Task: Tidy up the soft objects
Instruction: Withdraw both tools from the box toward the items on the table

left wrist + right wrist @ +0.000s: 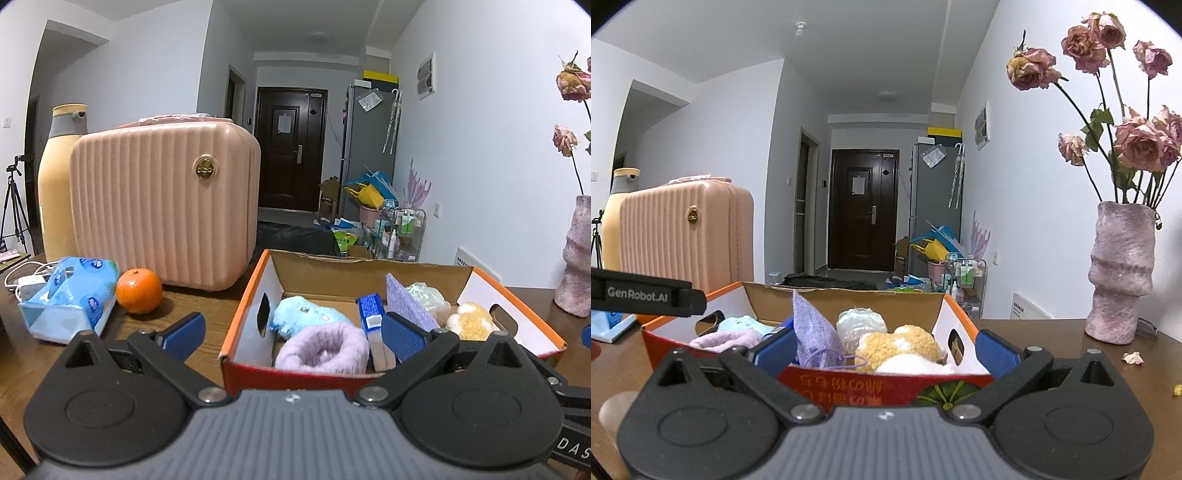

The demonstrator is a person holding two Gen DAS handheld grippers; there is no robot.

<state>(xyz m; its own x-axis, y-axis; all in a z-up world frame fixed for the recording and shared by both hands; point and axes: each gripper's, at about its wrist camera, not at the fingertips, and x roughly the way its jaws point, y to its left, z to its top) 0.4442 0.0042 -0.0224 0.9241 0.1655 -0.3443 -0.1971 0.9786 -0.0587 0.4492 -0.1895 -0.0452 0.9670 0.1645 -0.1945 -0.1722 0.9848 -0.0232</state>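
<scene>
In the left wrist view, the left gripper (293,334) hangs with fingers spread apart and empty before the cardboard box (247,314) on the wooden table (207,302), whose long axis runs left to right. In the right wrist view, the right gripper (884,349) is likewise spread wide, and the purple cloth (812,332) stands on edge in the box, pointing up, beside the yellow plush (901,343).

Dark brown wooden table (207,314) bearing, from left to right: white charger and cables (27,282) at the far left edge; blue tissue pack (70,297); orange (139,290) just beside the pack; pink ribbed case (162,203) behind them, with a tall yellow bottle (55,184) beside it; open cardboard box (251,295); pink textured vase (1119,273); fallen petals (1132,357) near the vase
</scene>
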